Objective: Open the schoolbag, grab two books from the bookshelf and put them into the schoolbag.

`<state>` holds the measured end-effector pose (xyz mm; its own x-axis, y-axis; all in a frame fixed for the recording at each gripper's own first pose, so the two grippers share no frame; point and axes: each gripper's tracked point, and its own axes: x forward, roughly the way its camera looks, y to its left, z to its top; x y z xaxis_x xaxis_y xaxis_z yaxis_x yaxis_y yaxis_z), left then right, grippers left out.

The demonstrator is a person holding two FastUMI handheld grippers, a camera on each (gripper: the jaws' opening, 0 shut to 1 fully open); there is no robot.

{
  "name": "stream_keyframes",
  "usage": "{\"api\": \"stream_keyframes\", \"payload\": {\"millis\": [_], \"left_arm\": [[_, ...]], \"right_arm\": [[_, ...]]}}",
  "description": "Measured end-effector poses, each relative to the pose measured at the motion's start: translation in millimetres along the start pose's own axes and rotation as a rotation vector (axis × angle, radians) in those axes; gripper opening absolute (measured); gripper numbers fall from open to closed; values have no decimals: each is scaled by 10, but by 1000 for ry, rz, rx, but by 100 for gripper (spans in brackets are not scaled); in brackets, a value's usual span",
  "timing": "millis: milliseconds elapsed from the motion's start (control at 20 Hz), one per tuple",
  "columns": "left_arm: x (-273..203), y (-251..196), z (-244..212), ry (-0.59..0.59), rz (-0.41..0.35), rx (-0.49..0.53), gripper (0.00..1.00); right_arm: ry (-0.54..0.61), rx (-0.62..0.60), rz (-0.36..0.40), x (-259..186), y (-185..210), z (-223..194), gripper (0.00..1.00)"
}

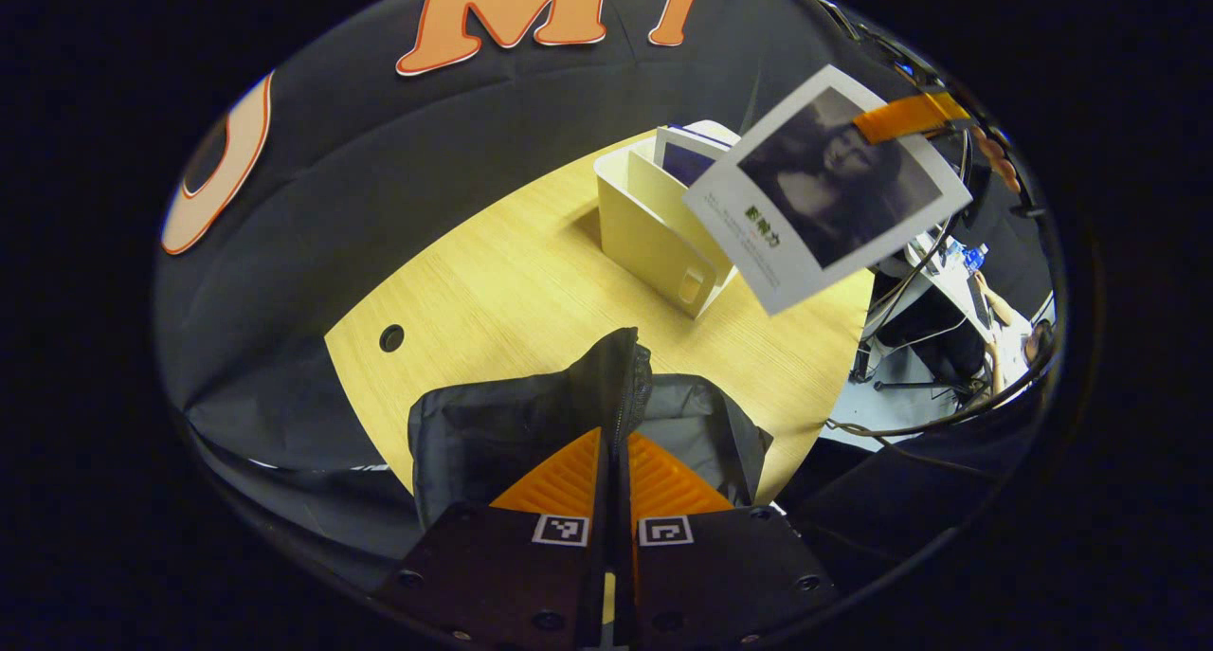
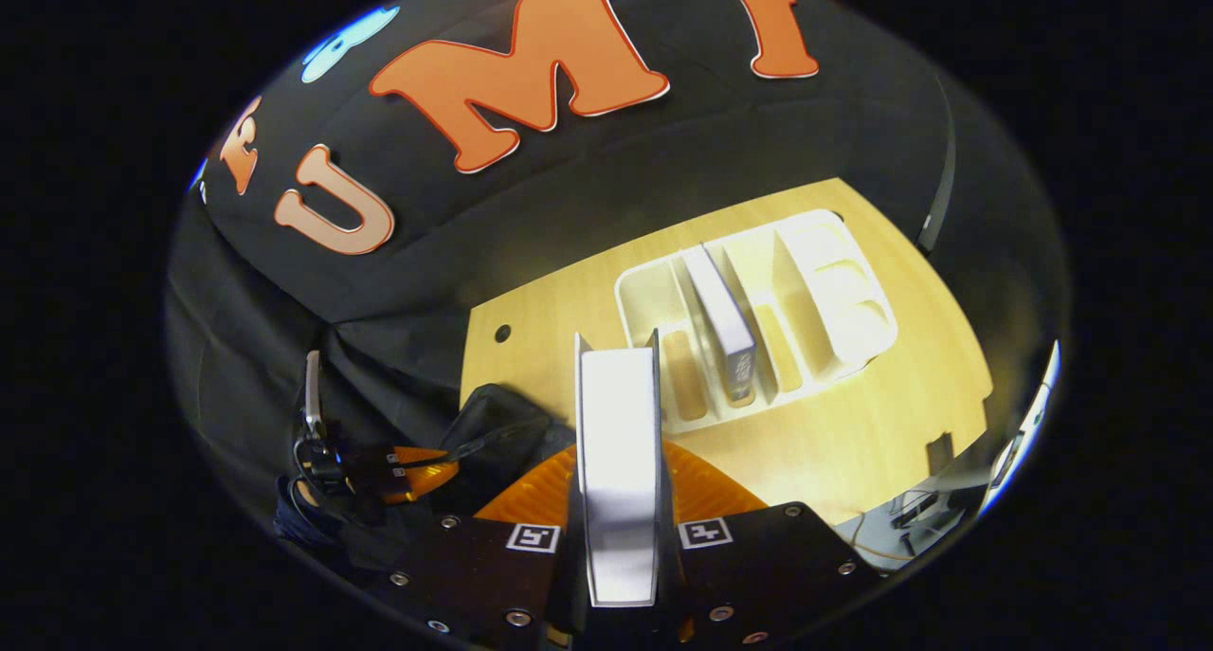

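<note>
The black schoolbag lies on the wooden table, and my left gripper is shut on its zipper edge, holding the fabric up. Beyond it stands a white bookshelf with one book in it. My right gripper holds a white book with a dark portrait cover in the air to the shelf's right. In the right gripper view that book stands edge-on, with the right gripper shut on it above the bookshelf, the remaining book and the schoolbag. The left gripper is at lower left.
A round cable hole sits in the table's left part. Black cloth hangs behind and to the left of the table. Past the table's right edge are cables and another desk with a person's arm.
</note>
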<state>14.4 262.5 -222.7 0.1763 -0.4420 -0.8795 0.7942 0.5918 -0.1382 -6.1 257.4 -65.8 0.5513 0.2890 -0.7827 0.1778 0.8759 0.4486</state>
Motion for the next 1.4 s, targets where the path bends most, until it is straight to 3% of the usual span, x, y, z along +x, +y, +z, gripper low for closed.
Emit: {"api": "stream_keyframes", "payload": {"millis": [50, 100, 150, 600, 1000, 1250, 1400], "left_arm": [[3, -30, 6, -8, -6, 2, 5], [-3, -54, 4, -9, -11, 4, 5], [-12, -69, -3, -15, -14, 6, 5], [-81, -162, 7, -61, -19, -47, 4], [-127, -351, 18, -115, -37, -109, 4], [-66, -363, 40, -137, -37, -188, 4], [-19, -310, 85, -157, -29, -249, 4]], "right_arm": [[14, 37, 33, 76, 36, -140, 31], [31, 75, 75, 140, 68, -296, 40], [47, 121, 113, 218, 105, -427, 30], [105, 302, 270, 987, 398, -1263, 30], [97, 432, 342, 1859, 802, -1443, 30], [65, 438, 382, 2023, 1016, -1477, 30], [119, 431, 440, 1938, 1124, -1603, 30]]}}
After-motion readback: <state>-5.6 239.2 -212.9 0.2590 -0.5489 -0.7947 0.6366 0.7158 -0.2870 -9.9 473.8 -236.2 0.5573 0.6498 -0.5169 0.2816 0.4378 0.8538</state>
